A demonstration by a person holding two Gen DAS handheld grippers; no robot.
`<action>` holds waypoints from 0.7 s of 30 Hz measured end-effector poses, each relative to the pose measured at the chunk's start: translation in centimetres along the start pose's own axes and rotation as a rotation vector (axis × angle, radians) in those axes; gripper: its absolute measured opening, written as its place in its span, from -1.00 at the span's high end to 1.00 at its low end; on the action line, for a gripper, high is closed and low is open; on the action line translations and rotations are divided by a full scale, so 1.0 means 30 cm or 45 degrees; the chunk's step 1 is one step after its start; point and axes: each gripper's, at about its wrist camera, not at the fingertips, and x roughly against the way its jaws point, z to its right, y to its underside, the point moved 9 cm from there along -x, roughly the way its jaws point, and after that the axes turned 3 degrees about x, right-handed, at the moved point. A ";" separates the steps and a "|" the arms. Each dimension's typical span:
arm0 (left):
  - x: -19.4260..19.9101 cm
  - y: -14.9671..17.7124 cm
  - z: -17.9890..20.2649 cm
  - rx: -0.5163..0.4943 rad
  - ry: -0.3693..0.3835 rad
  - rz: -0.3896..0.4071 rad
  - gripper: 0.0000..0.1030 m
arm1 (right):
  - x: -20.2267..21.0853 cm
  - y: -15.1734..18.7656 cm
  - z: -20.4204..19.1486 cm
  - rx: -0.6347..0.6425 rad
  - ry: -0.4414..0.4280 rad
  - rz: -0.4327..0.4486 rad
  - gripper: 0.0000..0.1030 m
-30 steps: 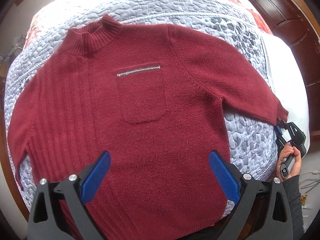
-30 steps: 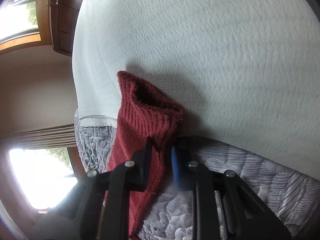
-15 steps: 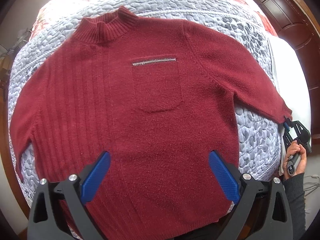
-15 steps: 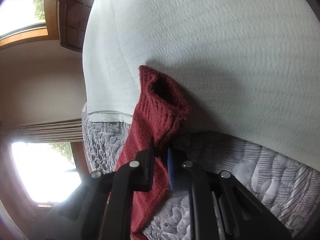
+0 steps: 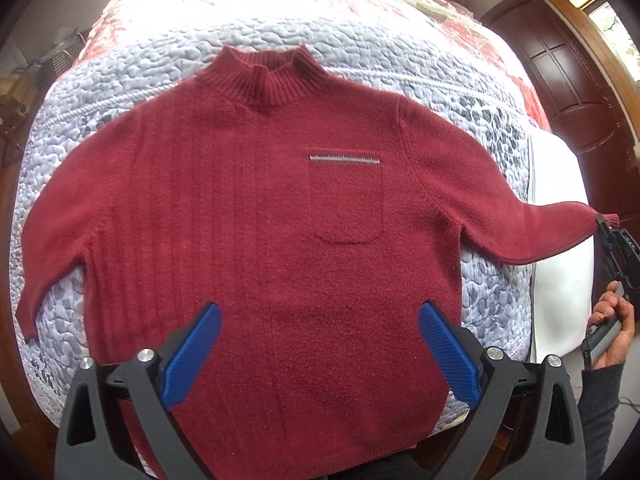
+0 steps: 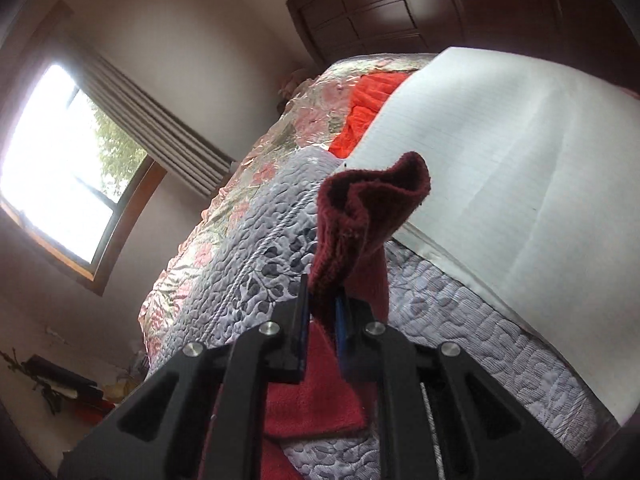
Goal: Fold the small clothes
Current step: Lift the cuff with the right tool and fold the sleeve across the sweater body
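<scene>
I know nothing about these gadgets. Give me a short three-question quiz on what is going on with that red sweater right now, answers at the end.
1. True or false: the left gripper is clamped on the sweater.
2. Which part of the sweater does the right gripper pinch? A) the collar B) a sleeve cuff C) the bottom hem
3. Fill in: the chest pocket has a silvery ____ along its top edge.

Key
1. False. Its blue pads stand wide apart above the lower body of the sweater, holding nothing.
2. B. The sleeve cuff sticks up from between the shut fingers, and the sleeve is lifted off the quilt.
3. Strip (a trim or zipper; too small to tell which).
</scene>
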 end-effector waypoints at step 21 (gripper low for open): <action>0.044 -0.103 -0.288 0.248 0.315 0.081 -0.92 | -0.387 0.706 -0.876 1.086 0.029 -0.281 0.82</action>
